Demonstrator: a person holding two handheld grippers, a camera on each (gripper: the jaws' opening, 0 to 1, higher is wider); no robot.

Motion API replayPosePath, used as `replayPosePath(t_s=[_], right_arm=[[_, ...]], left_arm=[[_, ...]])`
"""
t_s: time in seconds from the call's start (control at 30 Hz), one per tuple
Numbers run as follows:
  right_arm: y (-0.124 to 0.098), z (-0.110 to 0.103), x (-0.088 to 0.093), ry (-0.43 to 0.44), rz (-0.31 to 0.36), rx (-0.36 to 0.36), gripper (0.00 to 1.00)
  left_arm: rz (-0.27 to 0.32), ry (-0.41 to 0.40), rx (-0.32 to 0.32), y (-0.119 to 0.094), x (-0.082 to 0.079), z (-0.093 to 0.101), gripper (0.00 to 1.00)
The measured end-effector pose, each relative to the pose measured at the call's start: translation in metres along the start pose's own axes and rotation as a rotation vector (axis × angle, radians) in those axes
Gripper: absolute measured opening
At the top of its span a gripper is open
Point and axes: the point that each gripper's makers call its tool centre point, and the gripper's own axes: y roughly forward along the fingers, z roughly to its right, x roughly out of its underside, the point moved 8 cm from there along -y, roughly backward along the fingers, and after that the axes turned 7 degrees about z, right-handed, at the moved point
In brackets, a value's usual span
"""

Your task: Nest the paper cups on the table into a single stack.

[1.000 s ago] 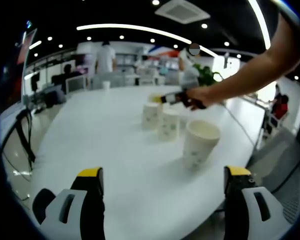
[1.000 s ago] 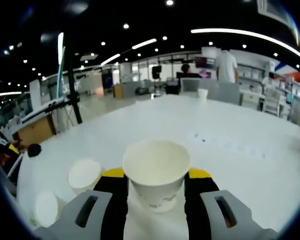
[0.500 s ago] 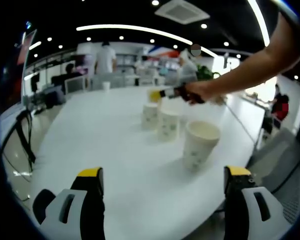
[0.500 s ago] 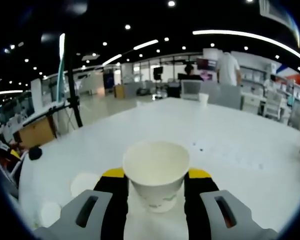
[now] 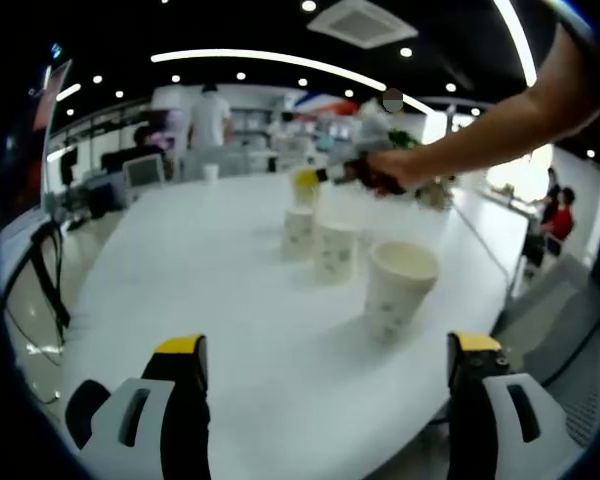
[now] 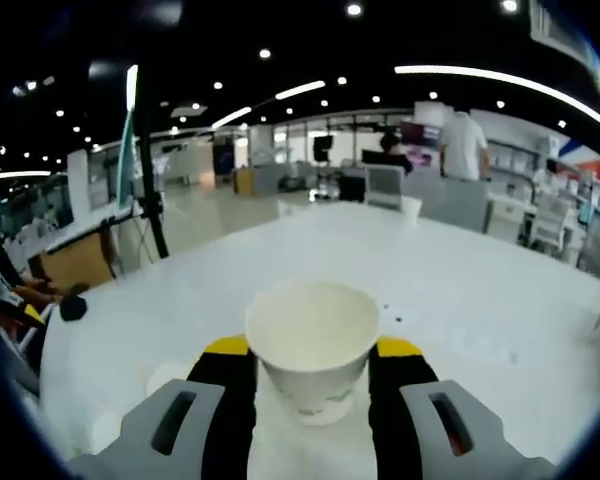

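Three paper cups stand on the worktop (image 5: 200,290), a near one (image 5: 398,288), a middle one (image 5: 337,250) and a far one (image 5: 299,231), plus a fourth cup (image 6: 312,345) held aloft.

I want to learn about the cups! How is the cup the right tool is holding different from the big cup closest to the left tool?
The held cup is up off the table, pinched between the right tool's jaws; the nearest cup stands on the white table. Nothing touches the nearest cup: the left tool is open and short of it. Both are white paper cups, upright, mouths up, with a faint printed pattern.
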Motion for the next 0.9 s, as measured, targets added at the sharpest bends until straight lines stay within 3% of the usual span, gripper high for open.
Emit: replayPosePath(t_s=[0.43,0.9], right_arm=[[0.003,0.002,-0.026,-0.023,0.017,-0.014,0.41],[-0.003,-0.001,-0.028,-0.032,0.011,-0.018,0.41]], left_arm=[[0.006,0.003,0.008,0.0,-0.001,0.001,1.0],[0.01,0.011,0.011,0.001,-0.002,0.0,1.0]])
